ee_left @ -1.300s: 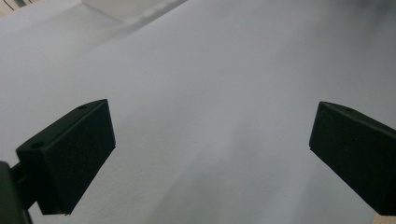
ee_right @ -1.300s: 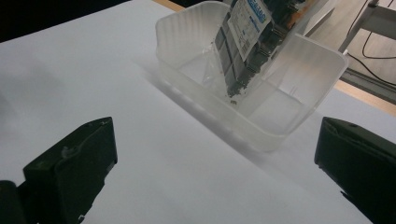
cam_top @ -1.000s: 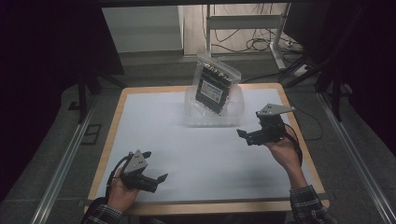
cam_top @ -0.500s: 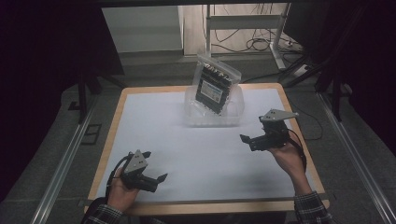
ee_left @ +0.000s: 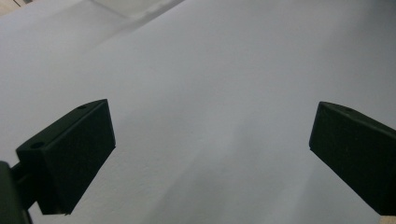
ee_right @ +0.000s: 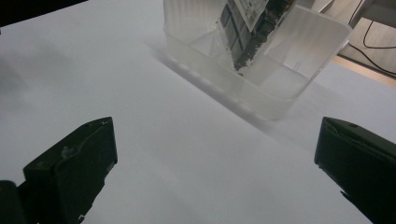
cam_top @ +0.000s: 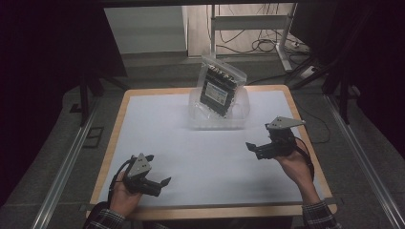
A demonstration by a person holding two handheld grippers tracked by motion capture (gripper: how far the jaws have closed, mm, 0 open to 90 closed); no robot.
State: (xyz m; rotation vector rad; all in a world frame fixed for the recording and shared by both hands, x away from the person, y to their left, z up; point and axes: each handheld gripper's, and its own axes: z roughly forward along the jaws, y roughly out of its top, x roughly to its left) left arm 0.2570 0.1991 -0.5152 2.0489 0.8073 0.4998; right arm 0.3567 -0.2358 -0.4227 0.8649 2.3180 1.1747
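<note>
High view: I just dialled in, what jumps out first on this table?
A clear plastic tub at the far middle of the white table, with a clear bag of black parts standing tilted in it. The left hand-held gripper sits near the front left edge and the right hand-held gripper is at mid right, aimed toward the tub; both are open and empty.

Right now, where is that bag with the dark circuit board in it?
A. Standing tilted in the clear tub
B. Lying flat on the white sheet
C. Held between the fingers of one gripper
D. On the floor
A: the bag leans upright inside the clear tub at the table's far side, apart from both grippers.
</note>
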